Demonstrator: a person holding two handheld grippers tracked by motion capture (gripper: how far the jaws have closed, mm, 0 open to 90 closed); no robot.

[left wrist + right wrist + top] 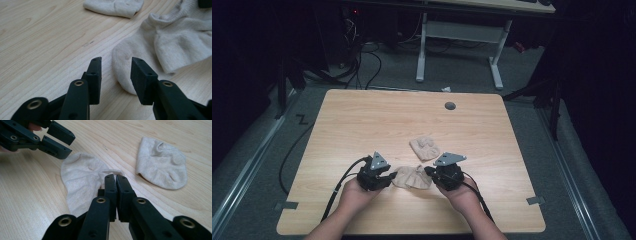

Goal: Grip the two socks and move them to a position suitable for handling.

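- Sock (412,177), pale beige, lies flat on the bench (362,120) near the person's edge, stretched between the two tools, its long axis running left to right.
- Right tool (116,177) has its jaws pressed together on the cuff edge of the sock, pinning that end.
- Left tool (116,68) stands with jaws parted at a middling gap, the rounded toe end sitting just ahead of and between them, not yet gripped.
- Toe end is nearer the left hand (354,192); a short push forward would bring the jaws around it, I judge.
- Both hands rest low, forearms angled inward, tools pointing toward each other.
- Second sock (424,147) lies folded farther back, apart.
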